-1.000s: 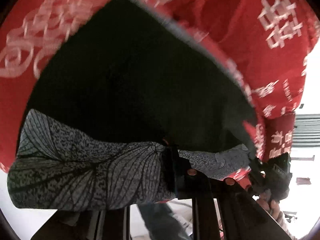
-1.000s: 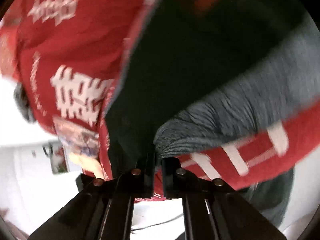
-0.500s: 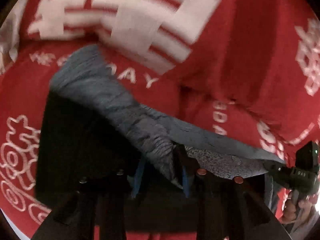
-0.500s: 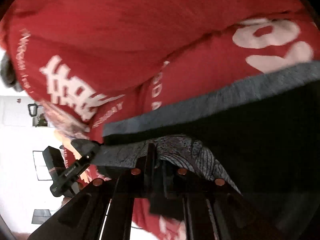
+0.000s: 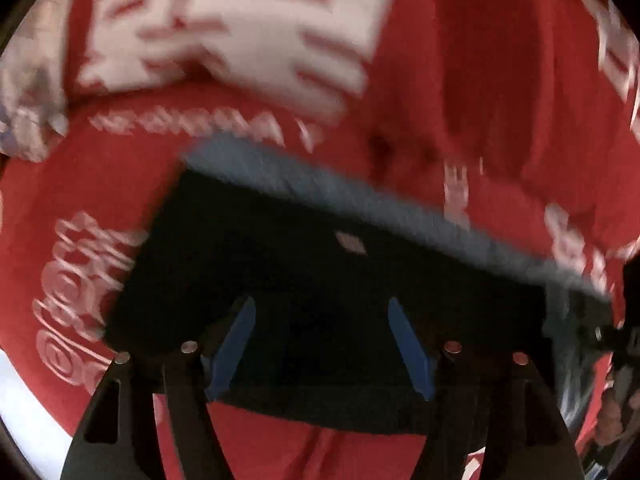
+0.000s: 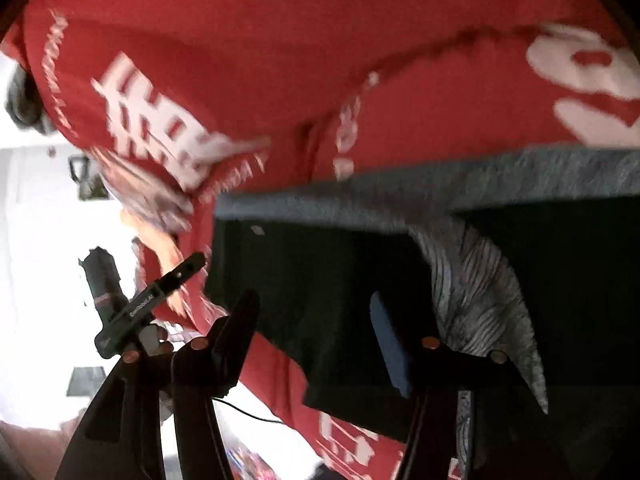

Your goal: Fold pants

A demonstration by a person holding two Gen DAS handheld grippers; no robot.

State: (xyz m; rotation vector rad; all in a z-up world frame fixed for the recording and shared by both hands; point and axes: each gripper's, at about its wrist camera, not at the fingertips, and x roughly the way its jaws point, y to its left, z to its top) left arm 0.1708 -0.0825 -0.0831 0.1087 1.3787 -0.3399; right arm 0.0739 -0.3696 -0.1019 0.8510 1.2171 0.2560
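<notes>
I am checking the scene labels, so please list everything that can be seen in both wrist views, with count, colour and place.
pants: one, black with a grey waistband, folded flat on the red cloth, close in front of both claws.
patterned lining: one patch, grey with dark line print, showing on the pants by the right claw.
small tag: one, pale, on the black fabric under the waistband.
red cloth: one, red with white characters, under the pants, fills both views.
cable: one, dark, on the white area below the cloth edge.
left claw: one, black with blue pads, open, over the pants.
right claw: one, black with a blue pad, open, over the pants.
</notes>
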